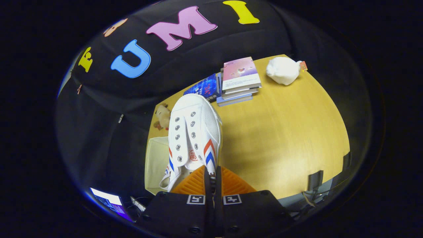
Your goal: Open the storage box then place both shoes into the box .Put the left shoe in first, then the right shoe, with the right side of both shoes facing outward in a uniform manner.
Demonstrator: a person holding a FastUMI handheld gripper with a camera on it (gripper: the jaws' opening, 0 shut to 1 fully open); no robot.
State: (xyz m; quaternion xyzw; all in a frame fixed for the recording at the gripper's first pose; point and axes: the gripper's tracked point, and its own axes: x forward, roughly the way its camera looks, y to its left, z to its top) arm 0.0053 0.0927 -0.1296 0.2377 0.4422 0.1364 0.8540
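A white canvas shoe (193, 132) with red and blue stripes and metal eyelets hangs above the wooden table (284, 138), its toe pointing away from me. My gripper (213, 180) is shut on the shoe's heel collar, with both fingers pressed close together on it. Under the shoe, at the table's left end, lies the pale storage box (156, 165), seen from above; the shoe hides most of its right part. I cannot tell whether anything lies inside the box.
A stack of books (238, 81) and a blue book (205, 87) lie at the far side of the table. A white plush toy (283, 70) sits at the far right corner. A small brown plush toy (162, 115) lies beyond the box.
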